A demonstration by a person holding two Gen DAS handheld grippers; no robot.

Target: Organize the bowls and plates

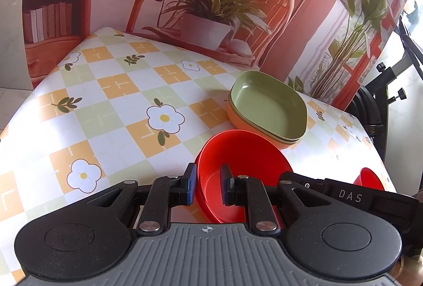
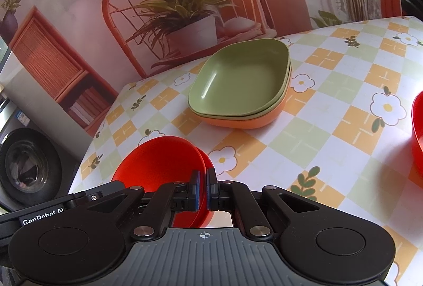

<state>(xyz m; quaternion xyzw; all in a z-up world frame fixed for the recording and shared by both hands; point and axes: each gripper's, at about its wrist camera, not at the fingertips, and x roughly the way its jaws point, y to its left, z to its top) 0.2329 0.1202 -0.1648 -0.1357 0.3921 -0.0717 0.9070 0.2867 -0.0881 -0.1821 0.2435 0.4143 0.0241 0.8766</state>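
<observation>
Two nested red bowls (image 1: 246, 167) hang tilted at the near table corner, between both grippers. My left gripper (image 1: 208, 184) straddles their left rim. Its jaws are partly apart, and bowl floor shows between the rim and the right fingertip (image 1: 226, 185). My right gripper (image 2: 203, 189) is shut on the opposite rim of the red bowls (image 2: 158, 161). Its body (image 1: 346, 197) shows in the left wrist view. Beyond stands a stack of squarish plates, green plates (image 1: 267, 103) (image 2: 240, 77) on an orange one (image 2: 246, 122). A third red bowl (image 2: 417, 132) (image 1: 370, 177) sits to the right.
The checked flower tablecloth (image 1: 119, 106) (image 2: 343, 100) covers the table, with bare cloth left of the plates. A printed backdrop with a chair and plant (image 1: 211, 8) stands behind. A washing machine (image 2: 23, 167) sits beyond the table's left edge, and a black stand (image 1: 383, 90) at the right.
</observation>
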